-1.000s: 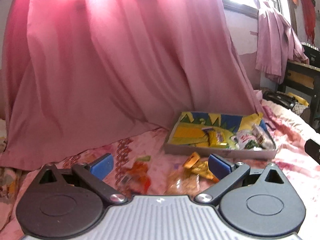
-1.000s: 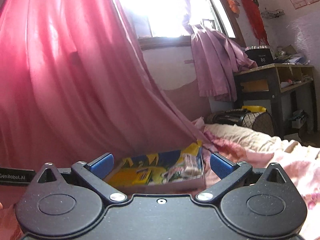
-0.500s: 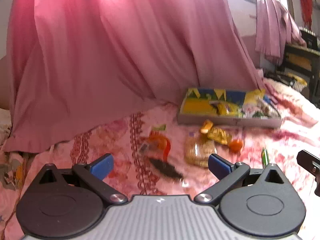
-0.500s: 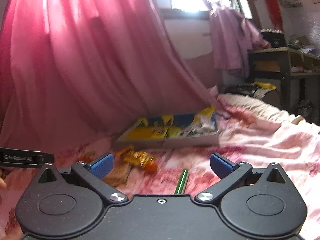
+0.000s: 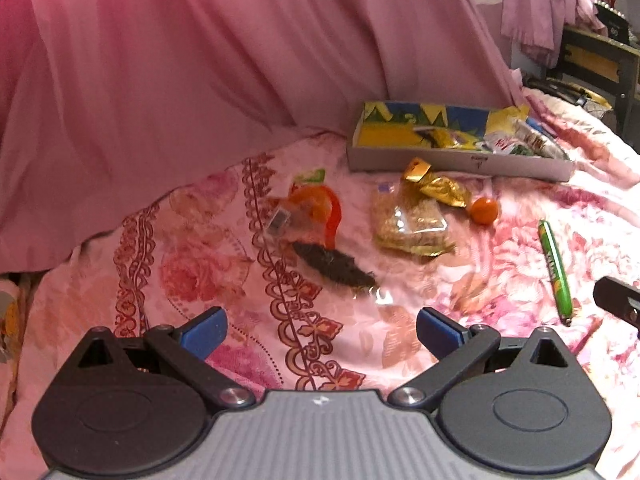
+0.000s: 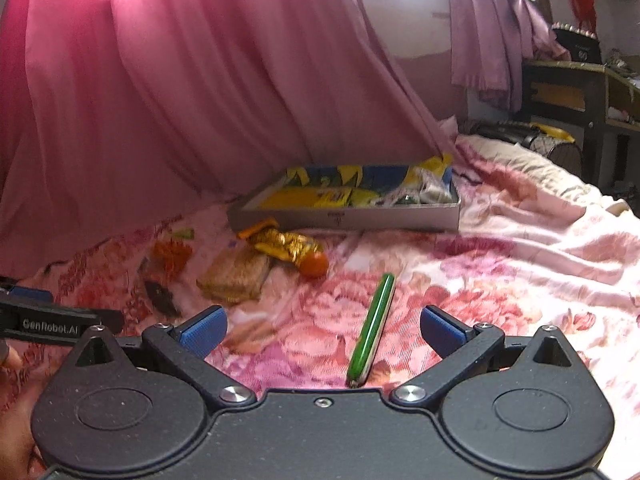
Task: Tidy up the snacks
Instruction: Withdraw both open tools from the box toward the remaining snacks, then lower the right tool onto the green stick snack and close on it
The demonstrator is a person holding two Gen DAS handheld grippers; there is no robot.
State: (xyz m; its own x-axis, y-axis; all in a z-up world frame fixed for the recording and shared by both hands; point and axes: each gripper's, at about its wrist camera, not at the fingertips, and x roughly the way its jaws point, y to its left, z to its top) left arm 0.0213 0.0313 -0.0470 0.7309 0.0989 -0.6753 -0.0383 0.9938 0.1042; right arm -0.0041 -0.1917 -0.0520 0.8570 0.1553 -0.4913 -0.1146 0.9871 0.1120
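We see both grippers spread wide with nothing between the blue pads: left gripper point(image 5: 318, 332) over the floral bedsheet point(image 5: 192, 276), right gripper point(image 6: 323, 328) with the green stick packet point(image 6: 372, 330) lying on the sheet in line with the gap between its fingers, not gripped. Only the left view shows the dark flat snack point(image 5: 334, 266) clearly, plus the orange wrapper point(image 5: 316, 210) left of center; in the right view these sit blurred at the left edge. Only the right view shows a fingertip point(image 6: 6, 354) at the far left, next to the left gripper's black side bar. The right view also shows more of the shelf point(image 6: 568, 92) at the far right. The green stick packet is long and thin, glossy, its long axis running near to far with a slight lean to the right at the far end in the right view; in the left view it lies at the right side, well apart from the left gripper. The box point(image 5: 456, 160) sits far center-right against the pink curtain point(image 5: 200, 60), open-topped, grey sides, yellow and blue lining, several packets inside at its right end. Just in front of the box lie a gold wrapper point(image 5: 438, 186), a clear bag of brown crumbly bits point(image 5: 408, 224) and a small orange ball point(image 5: 484, 210), the gold wrapper touching the bag.
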